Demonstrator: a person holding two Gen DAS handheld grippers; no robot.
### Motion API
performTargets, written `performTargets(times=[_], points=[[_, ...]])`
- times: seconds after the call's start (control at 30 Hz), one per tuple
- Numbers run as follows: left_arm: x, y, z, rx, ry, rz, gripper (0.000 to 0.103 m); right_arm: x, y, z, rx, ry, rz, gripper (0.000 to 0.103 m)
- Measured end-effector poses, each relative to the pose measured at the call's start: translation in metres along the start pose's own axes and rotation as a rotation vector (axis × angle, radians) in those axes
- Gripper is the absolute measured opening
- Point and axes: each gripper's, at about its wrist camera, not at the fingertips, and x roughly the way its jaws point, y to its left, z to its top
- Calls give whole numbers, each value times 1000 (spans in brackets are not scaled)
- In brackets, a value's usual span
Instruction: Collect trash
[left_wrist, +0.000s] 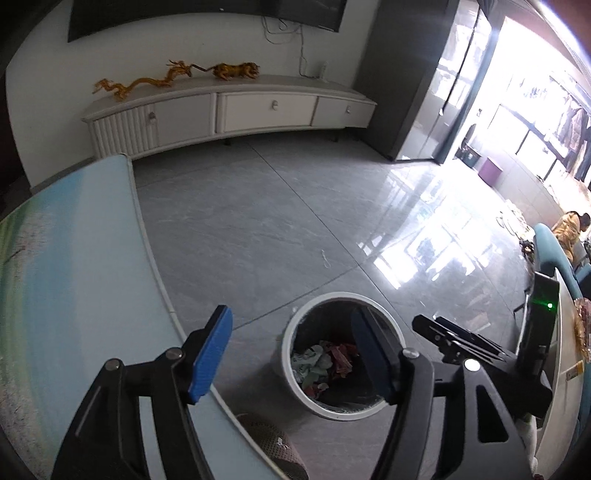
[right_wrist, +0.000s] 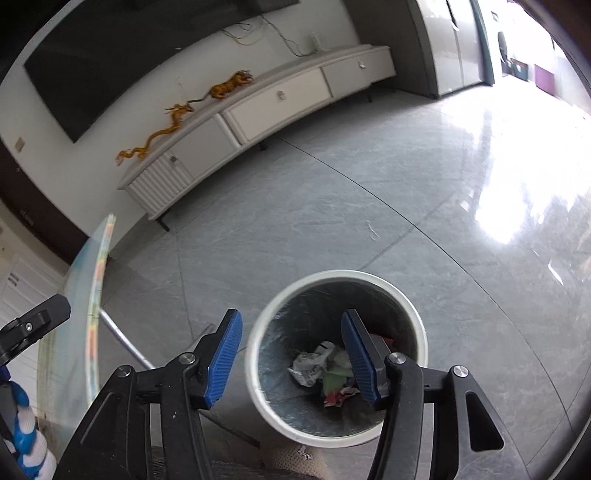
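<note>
A white round trash bin (left_wrist: 295, 384) stands on the grey tile floor, with crumpled paper and wrappers (left_wrist: 321, 363) inside. My left gripper (left_wrist: 291, 354) is open and empty, above the table edge and the bin. My right gripper (right_wrist: 291, 356) is open and empty, held over the bin (right_wrist: 258, 387), with the crumpled trash (right_wrist: 314, 363) visible between its blue pads. The right gripper's body also shows in the left wrist view (left_wrist: 461, 343), to the right of the bin.
A light blue glass table (left_wrist: 74, 277) fills the left side; its edge shows in the right wrist view (right_wrist: 92, 295). A white TV cabinet (left_wrist: 229, 110) with golden figurines (left_wrist: 236, 70) lines the far wall. A small scrap (right_wrist: 371, 229) lies on the floor. Blue chair (left_wrist: 550, 251) at right.
</note>
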Motion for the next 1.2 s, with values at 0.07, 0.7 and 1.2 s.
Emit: performTargets(times=[0.07,0.7,1.2], points=[[-21,12,-1,-10,-45,45,67,-9,19,1,-40,-14,25,55],[-204,126,-60,-192,-370,461,77,-77,208,-28,-375,-150,189,79],[-230,151,-91,-243,-443,550,79,-75,263,-59,-499,-244,90,102]])
